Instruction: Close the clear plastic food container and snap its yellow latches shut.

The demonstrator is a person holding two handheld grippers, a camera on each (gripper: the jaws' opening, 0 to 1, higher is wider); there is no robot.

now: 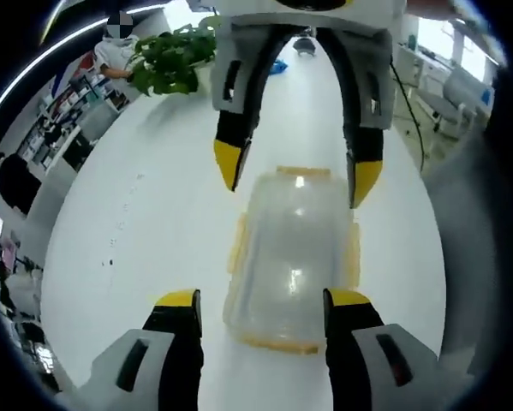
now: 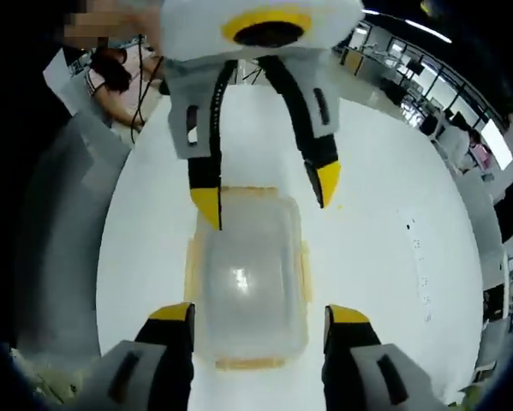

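In the left gripper view, nearest me is my left gripper [image 1: 263,300], jaws spread wide with the yellow tips apart and nothing between the pads. They straddle the near end of the container [image 1: 295,257], which sits flat on the white table [image 1: 153,240] with its clear lid on top. Can't tell if the tips actually touch the sides or just sit beside them. Yellow latches [image 1: 238,241] run along the long edges and both short ends; whether they're snapped down is too blurry for me to call. At the far end the right gripper [image 1: 297,173] comes in from the top, also open, its yellow tips sitting at the two far corners of the lid. Past that the table stretches away to a leafy plant [image 1: 170,56] and a person [image 1: 115,47] near some shelves [image 1: 63,107] on the left.

Flip to the right gripper view and it's the mirror setup. Right gripper [image 2: 261,312] at the bottom, jaws wide, holding nothing, flanking the near end of the container [image 2: 247,278]. Latches [image 2: 191,261] show as yellow strips round the rim. The left gripper [image 2: 265,201] hangs over the far end, open, one tip right at the lid's far-left corner, the other just off the far-right corner. Behind it there's a person's hand [image 2: 110,73] and cables [image 2: 145,94].
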